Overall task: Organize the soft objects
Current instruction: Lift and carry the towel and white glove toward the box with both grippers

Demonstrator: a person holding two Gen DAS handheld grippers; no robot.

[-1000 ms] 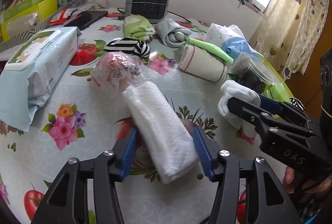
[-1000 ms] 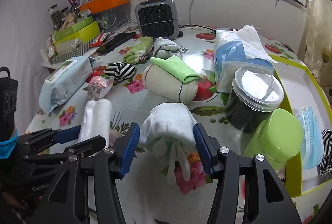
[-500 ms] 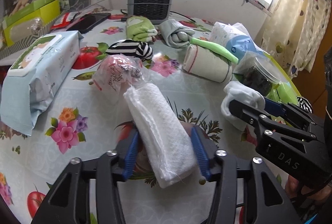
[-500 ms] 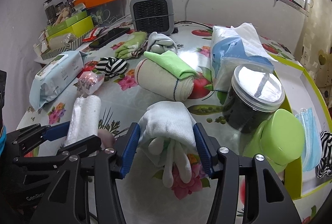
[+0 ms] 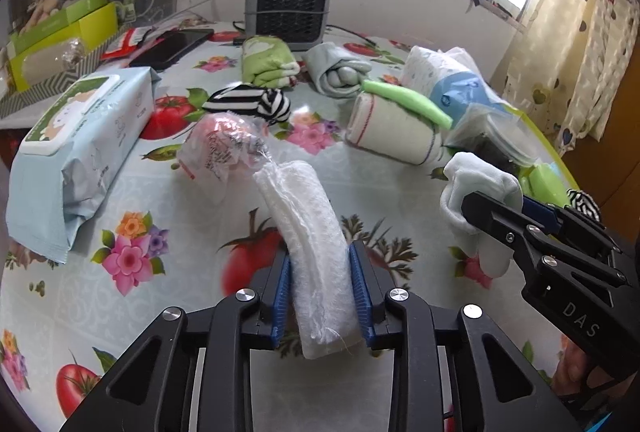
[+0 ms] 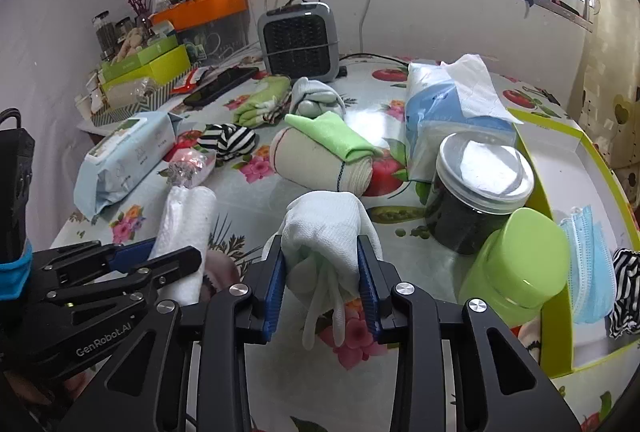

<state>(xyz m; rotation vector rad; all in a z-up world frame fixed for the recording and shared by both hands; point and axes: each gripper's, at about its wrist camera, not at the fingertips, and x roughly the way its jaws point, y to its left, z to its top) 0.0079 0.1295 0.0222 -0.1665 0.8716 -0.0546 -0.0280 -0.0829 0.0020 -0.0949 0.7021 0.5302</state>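
Both grippers are angling downward at the flowered tablecloth (image 5: 168, 192), side by side, each closing on a soft white bundle.

The left gripper (image 5: 322, 290) is tilting down over the near edge of the table, its blue pads pressing both sides of the rolled white cloth (image 5: 308, 224) — the jaws are closing, and the roll is already pinched narrow between them. The roll is running away from the gripper toward the grey heater (image 5: 288, 12) at the far side, its far end touching a crinkled plastic packet (image 5: 224, 144).

To the right of that roll, the right gripper (image 6: 322, 292) is pointing down at a similar slant, its jaws closing with the pads squeezing the bundled white gloves (image 6: 326, 232); loose glove fingers are hanging down between the pads. In the left wrist view this gripper is entering from the right, and part of a hand is showing under it at the frame's edge.

Between the gloves and the heater, a cream roll (image 6: 320, 164) with a green cloth (image 6: 332, 136) on top is lying on the table.
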